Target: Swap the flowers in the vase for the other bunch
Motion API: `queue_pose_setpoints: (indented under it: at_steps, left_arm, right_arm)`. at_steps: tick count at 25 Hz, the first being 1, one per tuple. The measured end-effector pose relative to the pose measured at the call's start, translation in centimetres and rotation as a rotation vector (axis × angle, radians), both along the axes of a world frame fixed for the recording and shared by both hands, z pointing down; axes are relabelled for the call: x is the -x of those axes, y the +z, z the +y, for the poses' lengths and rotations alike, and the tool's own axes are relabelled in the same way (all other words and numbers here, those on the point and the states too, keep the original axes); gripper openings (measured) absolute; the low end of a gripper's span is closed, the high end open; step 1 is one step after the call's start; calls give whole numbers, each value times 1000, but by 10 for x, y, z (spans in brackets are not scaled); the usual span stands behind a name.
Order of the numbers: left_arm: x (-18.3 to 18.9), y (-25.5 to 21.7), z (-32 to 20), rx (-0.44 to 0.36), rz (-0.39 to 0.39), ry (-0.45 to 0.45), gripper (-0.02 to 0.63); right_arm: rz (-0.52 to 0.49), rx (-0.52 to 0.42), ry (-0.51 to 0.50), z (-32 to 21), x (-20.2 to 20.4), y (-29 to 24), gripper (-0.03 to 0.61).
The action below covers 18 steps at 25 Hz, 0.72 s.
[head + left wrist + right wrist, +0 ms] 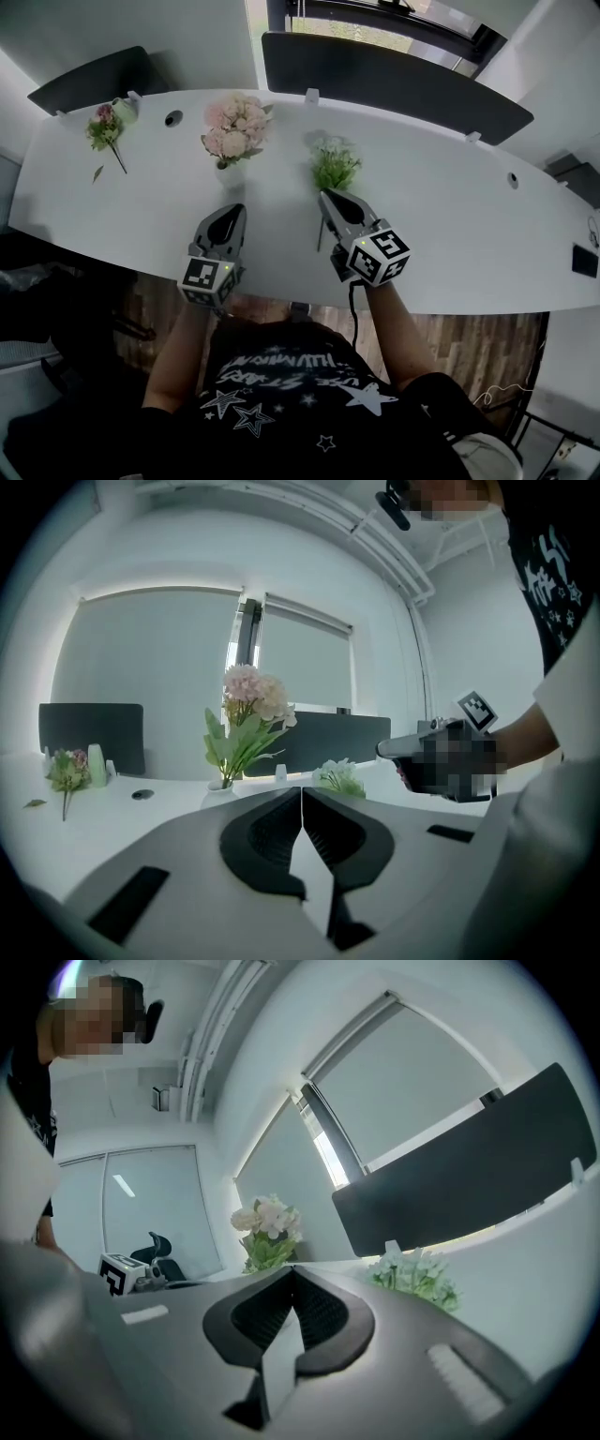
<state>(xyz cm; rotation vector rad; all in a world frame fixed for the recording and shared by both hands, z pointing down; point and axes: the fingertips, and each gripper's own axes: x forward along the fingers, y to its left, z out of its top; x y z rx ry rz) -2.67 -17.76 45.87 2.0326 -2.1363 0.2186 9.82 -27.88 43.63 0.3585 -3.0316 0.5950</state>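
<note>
Flanking the vase: green bunch, seemingly pink sprig.

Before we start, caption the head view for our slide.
Both shut, the left hand-held gripper and right hand-held gripper face pink flowers in a vase and a green bunch on the white table.

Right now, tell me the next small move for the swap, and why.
Probably open the left gripper and ease it forward to the stems of the pink flowers just above the vase. Both it and the right gripper are shut and empty, the pink flowers stand in the vase, and the green bunch lies on the table beside it.
</note>
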Motion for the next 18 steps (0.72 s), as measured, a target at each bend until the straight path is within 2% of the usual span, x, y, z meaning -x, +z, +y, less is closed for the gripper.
queue_pose_setpoints:
  at_steps: [9, 18]
  left_arm:
    - [-5, -18, 2, -61, 35, 22, 11]
    - [-4, -29, 60, -101, 30, 57, 11]
  right_arm:
    - [6, -51, 17, 20, -2, -13, 2]
    - [28, -85, 45, 86, 1, -22, 2]
